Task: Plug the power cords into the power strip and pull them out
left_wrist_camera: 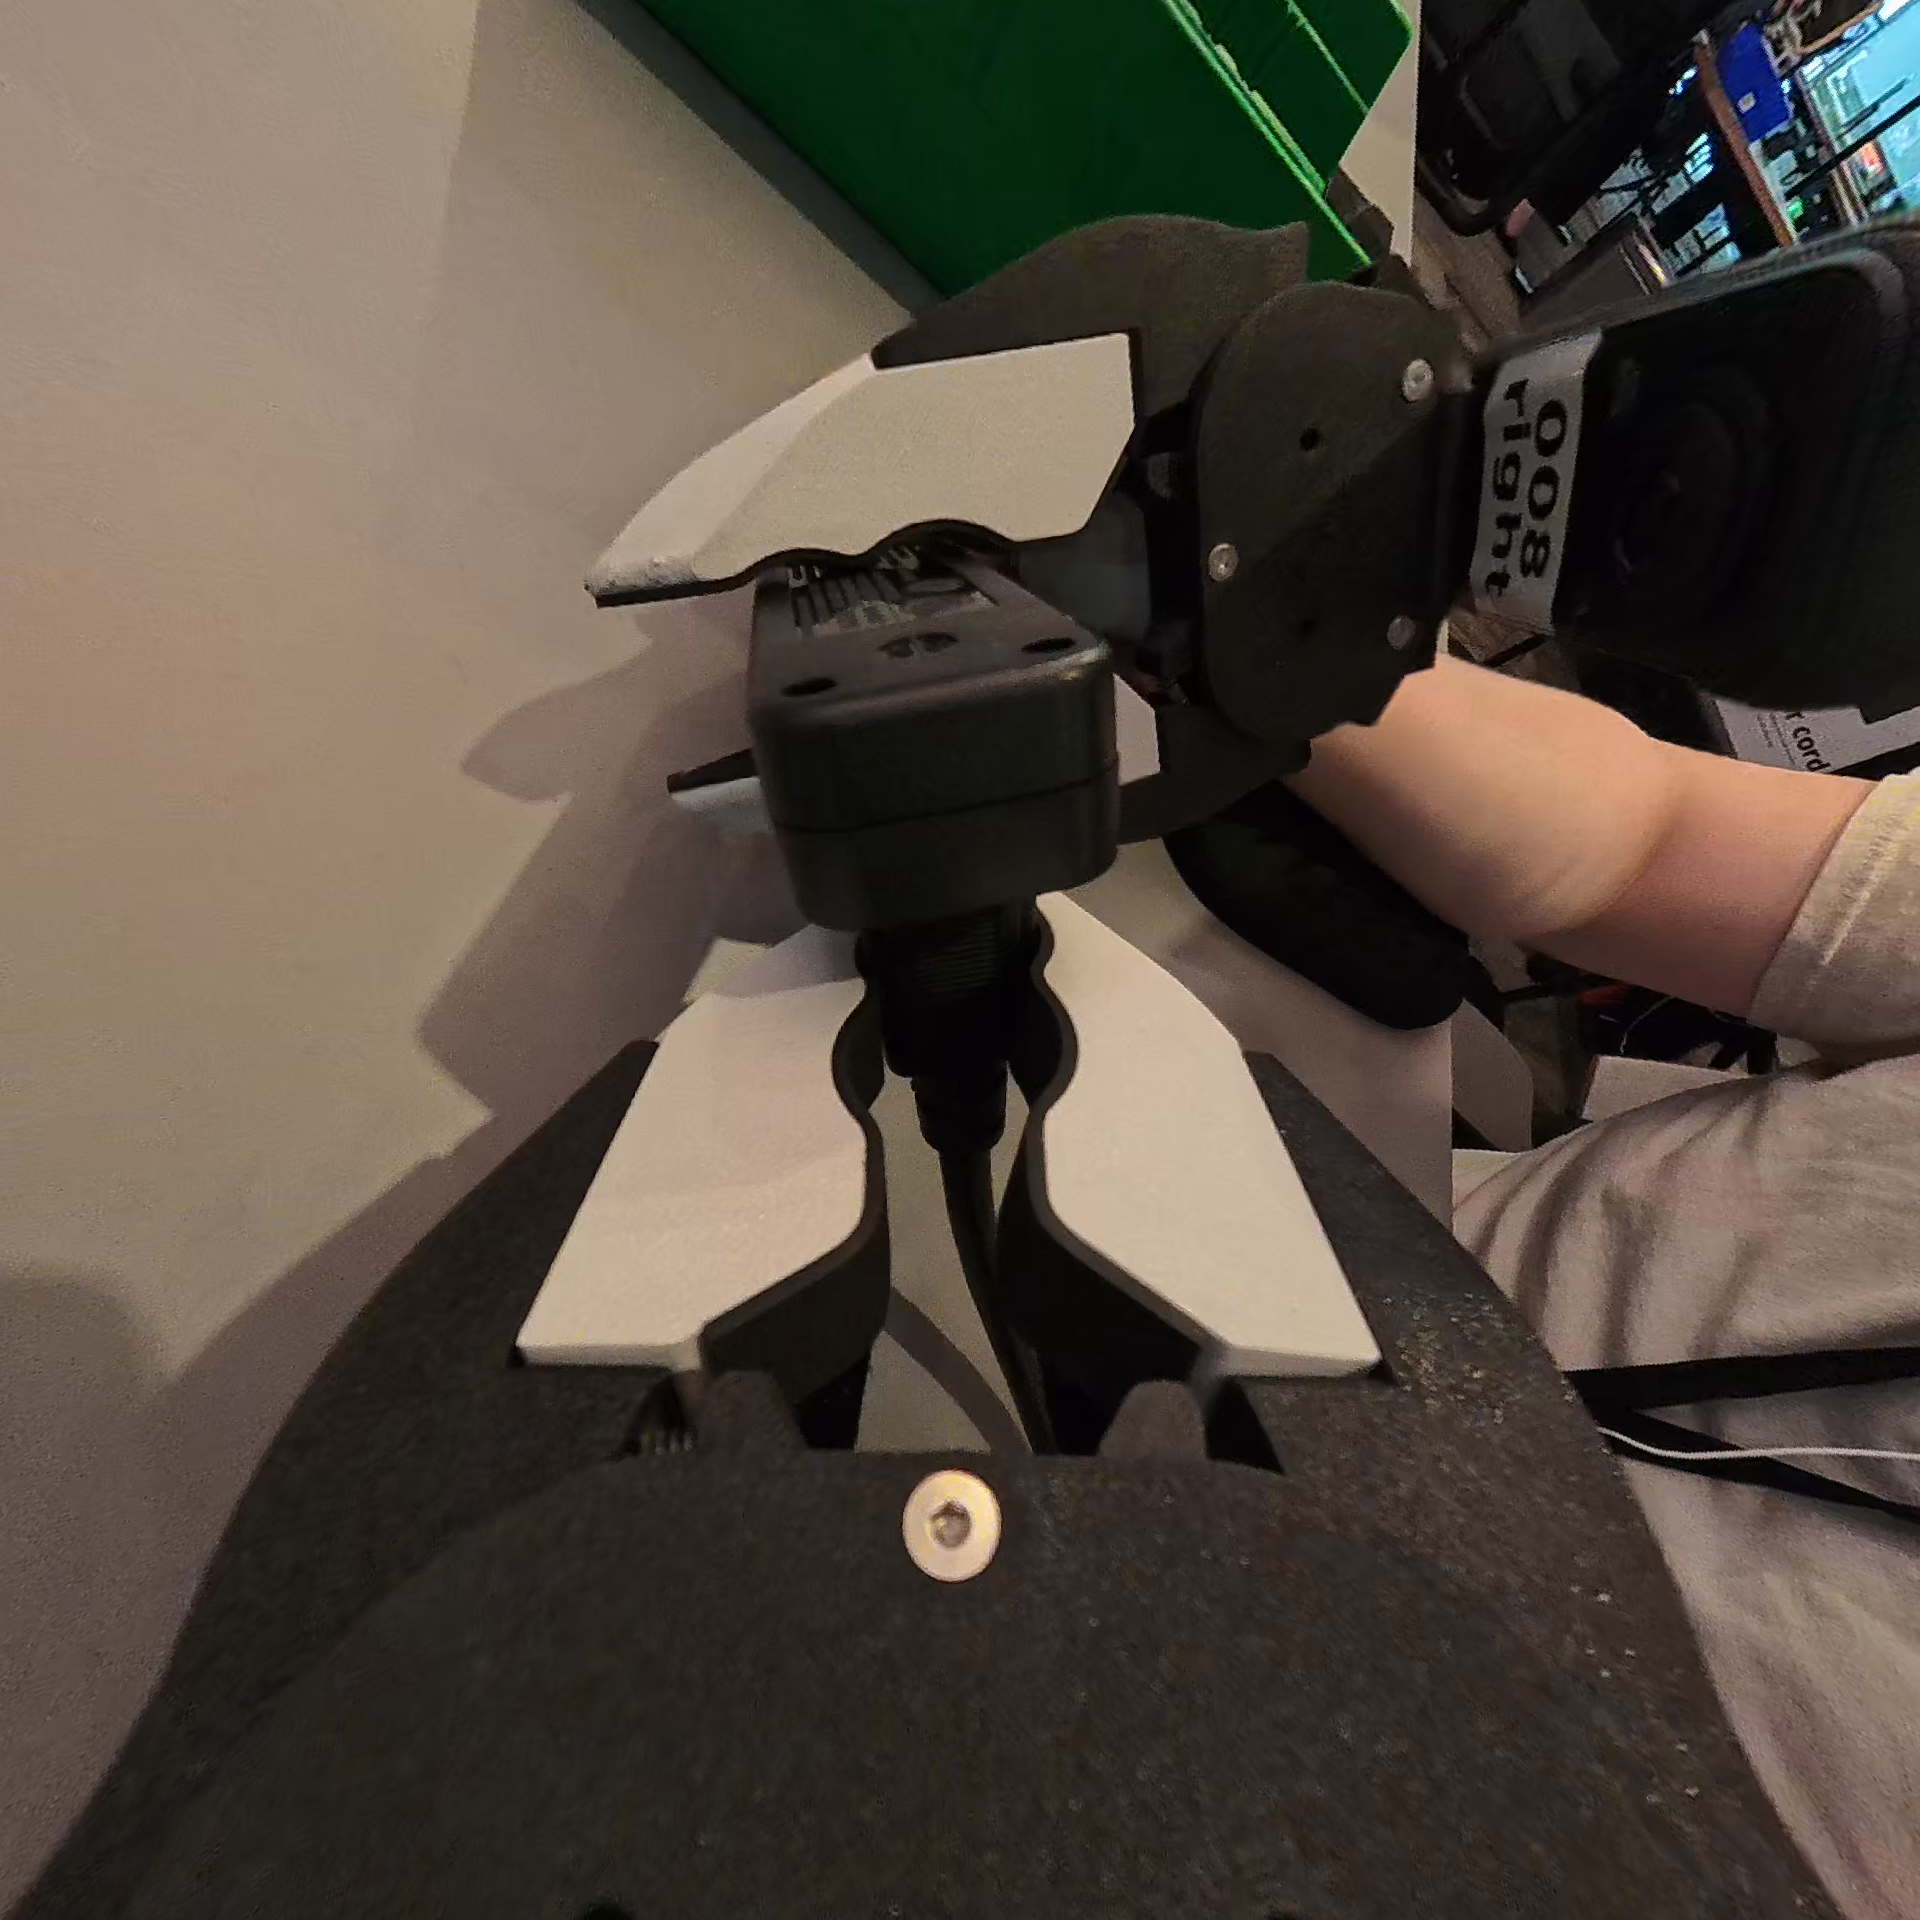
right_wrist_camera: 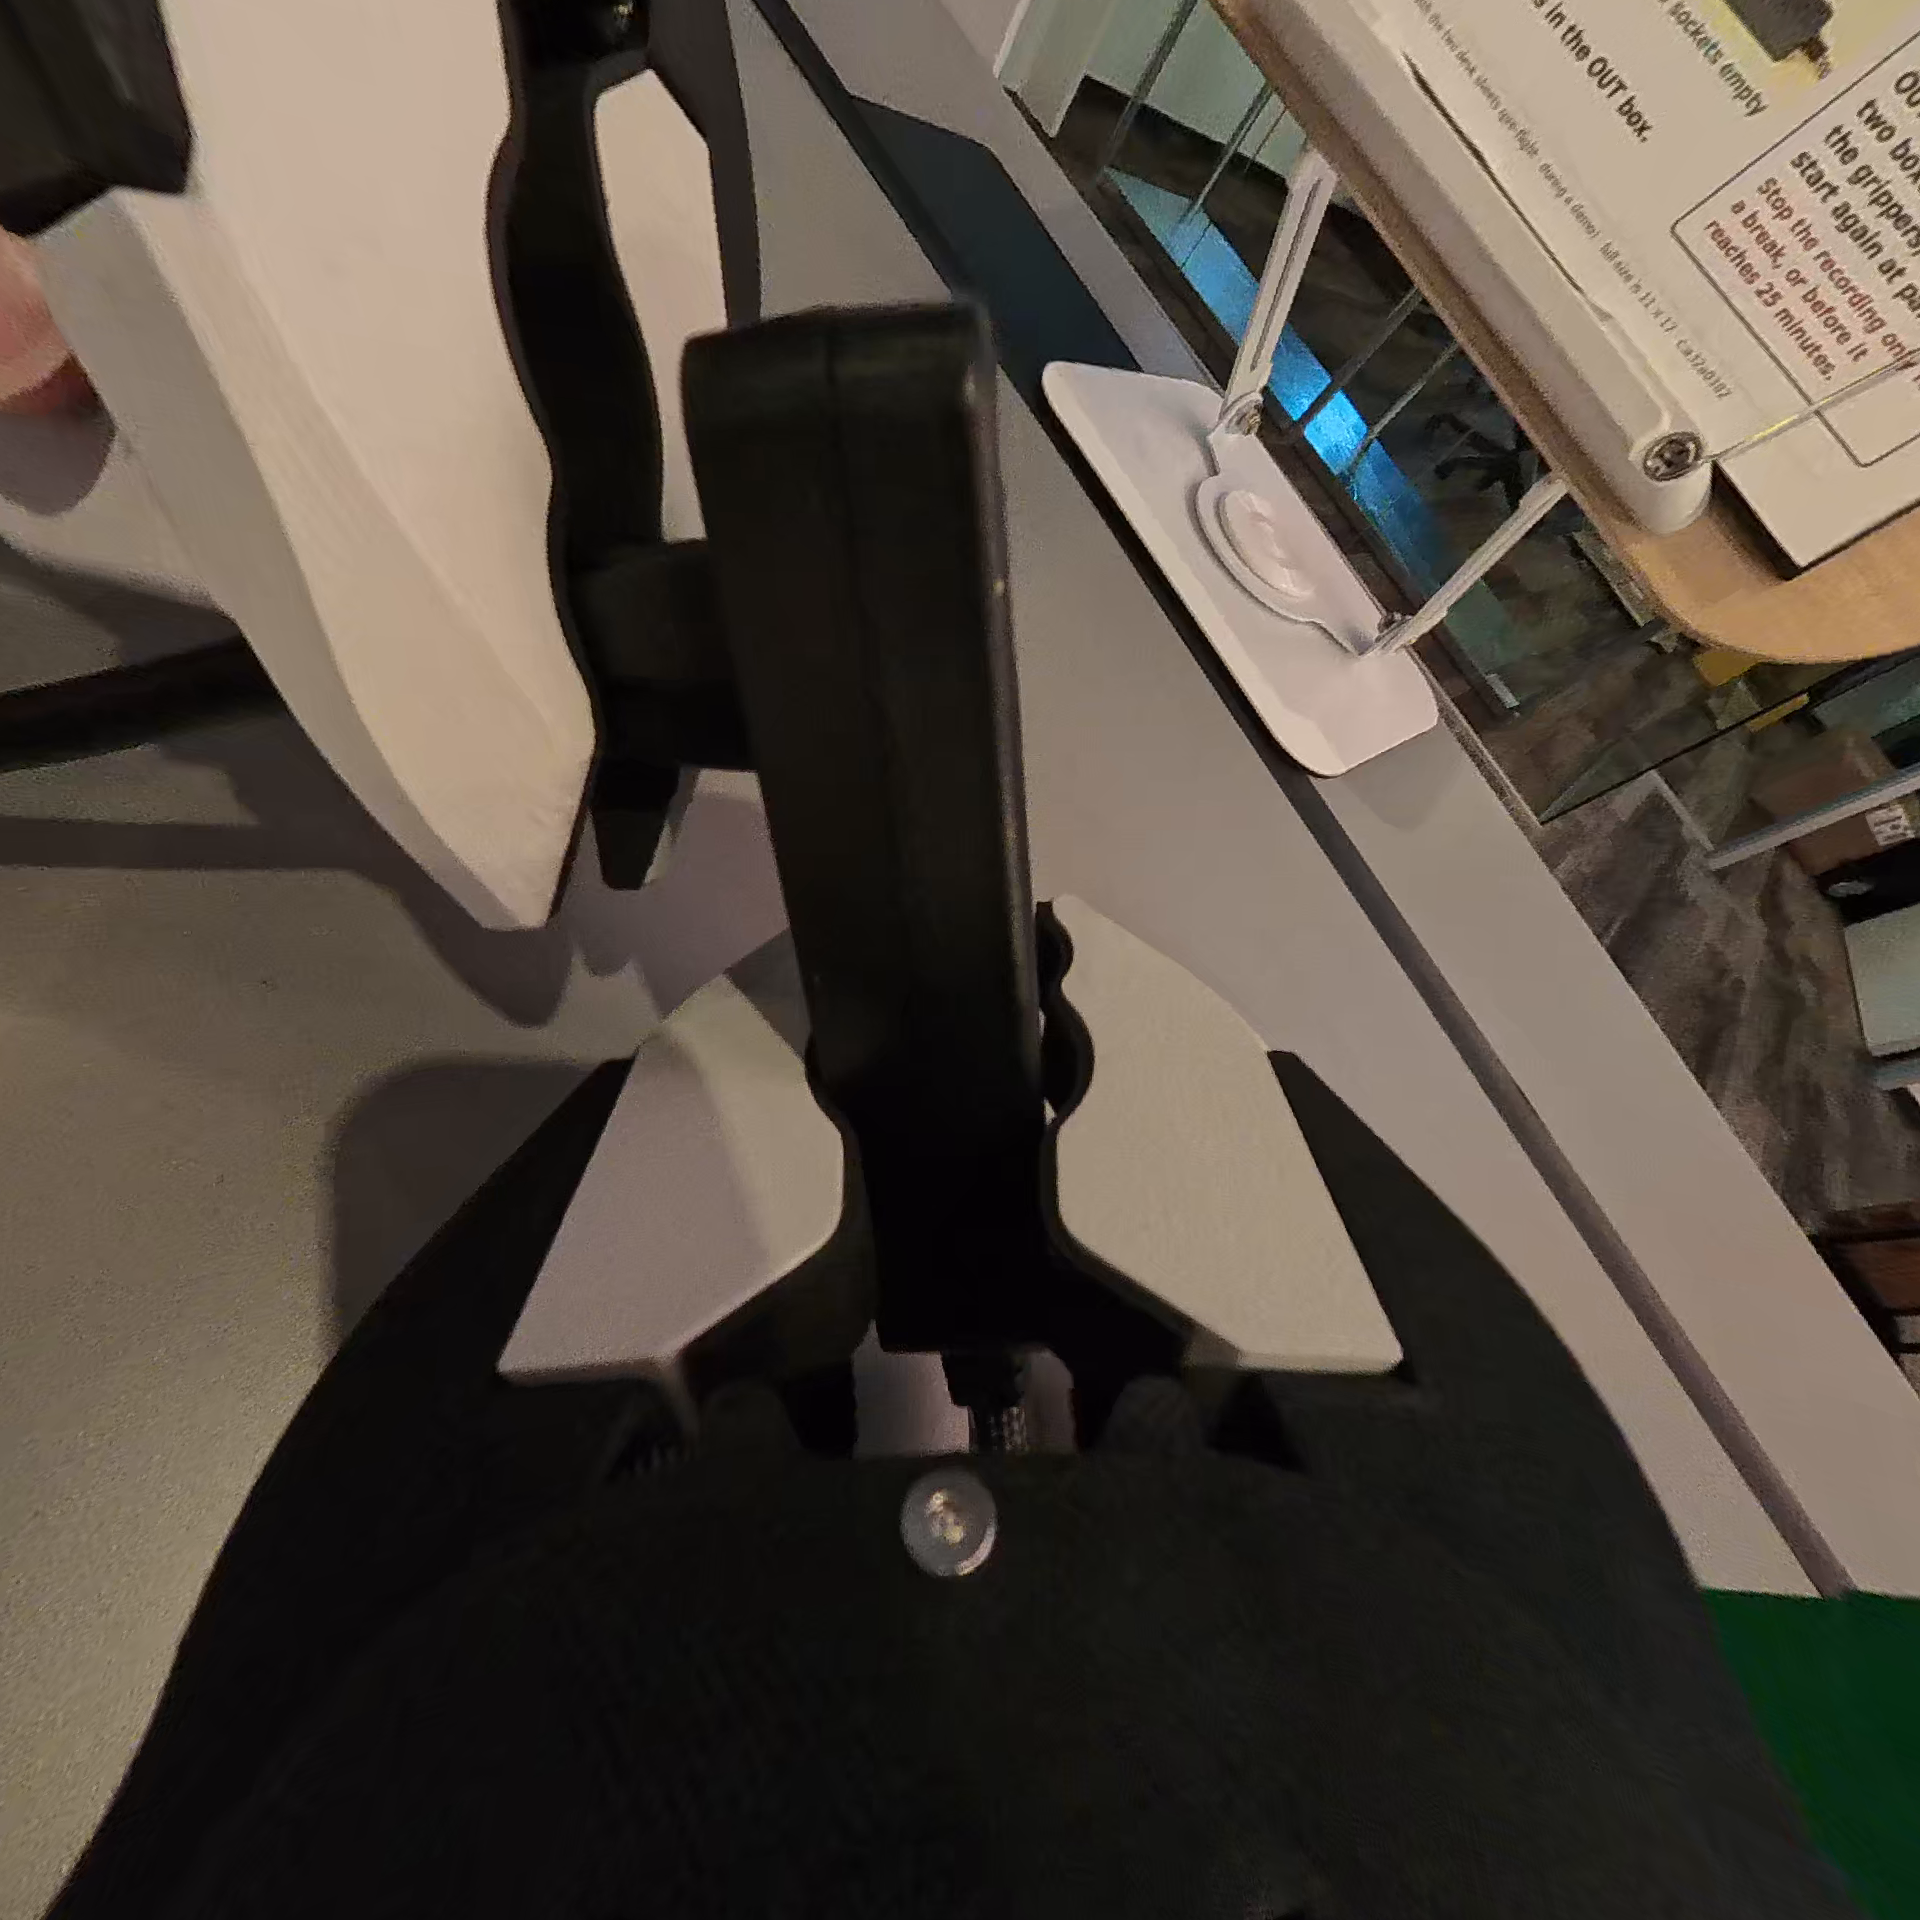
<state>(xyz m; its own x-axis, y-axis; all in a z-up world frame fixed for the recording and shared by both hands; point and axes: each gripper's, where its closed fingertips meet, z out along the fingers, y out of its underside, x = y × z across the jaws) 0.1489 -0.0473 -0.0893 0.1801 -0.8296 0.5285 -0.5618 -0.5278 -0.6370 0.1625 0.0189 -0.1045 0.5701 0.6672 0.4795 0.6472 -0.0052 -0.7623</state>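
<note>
A black power strip (left_wrist_camera: 935, 748) is held in the air over the white table (left_wrist_camera: 260, 520). My right gripper (left_wrist_camera: 707, 686) comes in from the right and is shut on the strip, one white finger above it and one below. In the right wrist view the strip (right_wrist_camera: 883, 675) stands between my right gripper's (right_wrist_camera: 935, 1039) fingers. My left gripper (left_wrist_camera: 945, 987) is shut on a black plug (left_wrist_camera: 951, 966) whose cord (left_wrist_camera: 971, 1226) runs back between its fingers. The plug sits against the strip's socket face; its prongs are hidden. The left gripper (right_wrist_camera: 597, 873) and plug (right_wrist_camera: 665, 644) also show in the right wrist view.
A green box (left_wrist_camera: 1039, 125) stands at the table's far edge and also shows in the right wrist view (right_wrist_camera: 1818, 1714). A white stand base (right_wrist_camera: 1236, 582) sits at the table edge and carries a board with a printed sheet (right_wrist_camera: 1662, 208). A person's forearm (left_wrist_camera: 1558, 821) is on the right.
</note>
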